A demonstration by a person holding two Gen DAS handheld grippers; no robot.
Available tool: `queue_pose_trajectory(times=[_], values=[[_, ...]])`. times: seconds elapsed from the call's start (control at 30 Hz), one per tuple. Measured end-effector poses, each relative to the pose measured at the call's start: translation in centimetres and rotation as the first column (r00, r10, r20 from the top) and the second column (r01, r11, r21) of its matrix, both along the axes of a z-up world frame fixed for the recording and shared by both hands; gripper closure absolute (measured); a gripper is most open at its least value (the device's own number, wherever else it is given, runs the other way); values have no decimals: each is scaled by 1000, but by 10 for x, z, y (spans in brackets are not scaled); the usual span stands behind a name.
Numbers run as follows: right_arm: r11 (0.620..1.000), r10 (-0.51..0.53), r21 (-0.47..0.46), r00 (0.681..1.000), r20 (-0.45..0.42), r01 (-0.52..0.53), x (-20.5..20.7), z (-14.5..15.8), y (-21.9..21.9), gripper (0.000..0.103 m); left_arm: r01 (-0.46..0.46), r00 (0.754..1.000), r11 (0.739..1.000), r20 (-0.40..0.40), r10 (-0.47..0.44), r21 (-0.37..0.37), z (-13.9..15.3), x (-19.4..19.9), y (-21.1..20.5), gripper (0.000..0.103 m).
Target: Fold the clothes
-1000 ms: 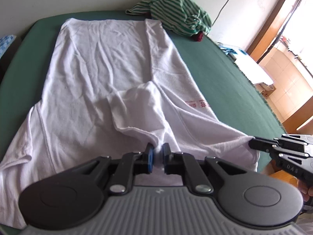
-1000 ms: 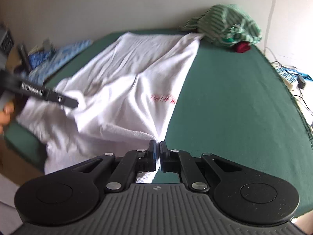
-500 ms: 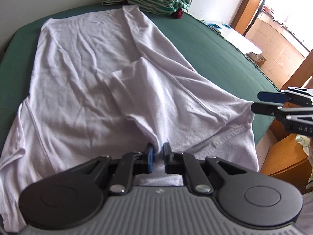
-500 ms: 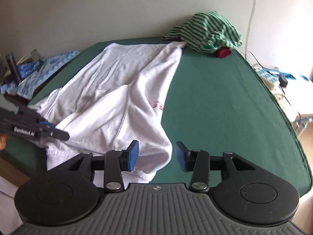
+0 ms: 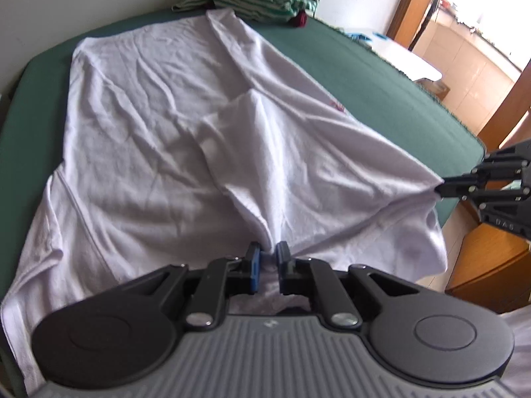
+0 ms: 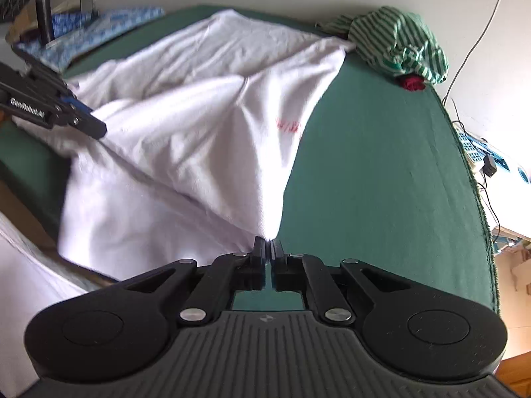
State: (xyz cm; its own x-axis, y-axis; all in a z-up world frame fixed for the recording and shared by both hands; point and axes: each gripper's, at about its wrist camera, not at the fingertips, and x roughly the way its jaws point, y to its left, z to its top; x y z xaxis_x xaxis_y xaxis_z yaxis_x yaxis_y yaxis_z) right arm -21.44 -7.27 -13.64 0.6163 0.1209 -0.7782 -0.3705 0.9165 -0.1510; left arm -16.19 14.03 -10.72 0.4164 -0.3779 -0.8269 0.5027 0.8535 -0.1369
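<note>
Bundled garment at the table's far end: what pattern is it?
Green and white stripes; the bundled garment shows best in the right wrist view.

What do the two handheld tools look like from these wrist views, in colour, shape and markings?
Both match: a grey ribbed body, two round black discs, black linkage arms with silver pivot screws, and short black fingers. The left tool has a blue pad on one finger. The right tool shows dark pads. Seen from the side, the left tool carries white lettering too blurred to read. No cables or sleeves show.

Two close wrist views angled down over the near edge, both sharing the white shirt (image 5: 186, 126) and green table (image 6: 381, 172).
</note>
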Motion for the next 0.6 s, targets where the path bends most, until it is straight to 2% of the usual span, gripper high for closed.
queue_pose_trajectory(times=[0.07, 0.1, 0.17, 0.23, 0.3, 0.37, 0.4, 0.43, 0.47, 0.57, 0.6], values=[[1000, -7, -12, 1000, 0, 7, 3, 2, 0, 94, 3, 1000, 1000, 9, -3, 2, 2, -1, 3, 92], [999, -15, 29, 1000, 18, 15, 6, 11, -3, 91, 0, 1000, 1000, 17, 1, -6, 6, 0, 7, 89], [992, -30, 124, 998, 47, 24, 14, 28, -8, 70, -3, 1000, 1000, 28, 4, -15, 13, 4, 12, 85], [975, -39, 219, 997, 62, 24, 28, 41, -11, 63, -2, 999, 1000, 46, 2, -13, 20, 8, 16, 84], [960, -41, 280, 997, 69, 20, 59, 54, -11, 66, -5, 998, 1000, 56, 6, -14, 26, 14, 20, 79], [938, -68, 344, 995, 72, 39, 97, 71, -15, 72, -15, 998, 999, 53, 17, -33, 30, 20, 23, 64], [924, -93, 377, 993, 71, 59, 120, 80, -19, 72, -28, 999, 998, 41, 30, -48, 29, 24, 24, 59], [908, -118, 410, 991, 70, 80, 143, 90, -23, 72, -43, 999, 997, 25, 44, -64, 28, 27, 25, 48], [887, -158, 448, 985, 71, 110, 168, 101, -28, 71, -63, 998, 995, 4, 63, -79, 26, 30, 25, 42], [850, -202, 514, 973, 114, 116, 246, 123, -33, 71, -120, 991, 989, -62, 116, -82, 11, 37, 15, 42], [853, -220, 506, 967, 130, 126, 272, 125, -30, 70, -138, 988, 988, -82, 132, -73, 5, 38, 9, 42]])
